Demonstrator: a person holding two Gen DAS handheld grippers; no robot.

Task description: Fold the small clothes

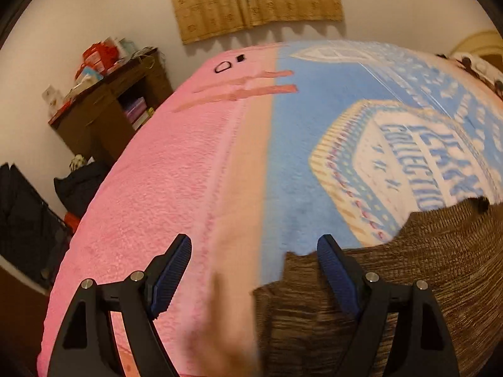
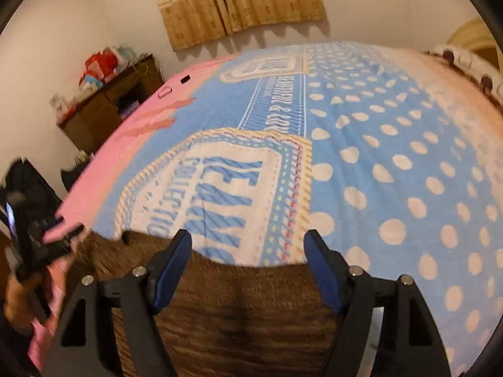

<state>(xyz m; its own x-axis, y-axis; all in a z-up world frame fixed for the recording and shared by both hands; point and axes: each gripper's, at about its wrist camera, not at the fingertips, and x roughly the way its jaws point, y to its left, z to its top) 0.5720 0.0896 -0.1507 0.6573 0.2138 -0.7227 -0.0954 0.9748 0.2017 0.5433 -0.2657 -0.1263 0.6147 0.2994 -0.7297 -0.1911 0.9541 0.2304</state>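
Observation:
A brown knitted garment (image 1: pixel 393 276) lies flat on the bed near its front edge. It also fills the low middle of the right wrist view as the same brown garment (image 2: pixel 239 308). My left gripper (image 1: pixel 254 245) is open above the garment's left edge, one finger over the pink towel, nothing between its fingers. My right gripper (image 2: pixel 248 240) is open too, hovering over the garment's far edge. The left gripper (image 2: pixel 67 232), blurred and held by a hand, shows at the left of the right wrist view.
The bed carries a blue and white printed blanket (image 2: pixel 377 157) and a pink towel (image 1: pixel 151 188) along its left side. Two small dark items (image 1: pixel 231 62) lie at the towel's far end. A cluttered brown wooden desk (image 1: pixel 107 103) stands by the wall, dark bags (image 1: pixel 28 220) below it.

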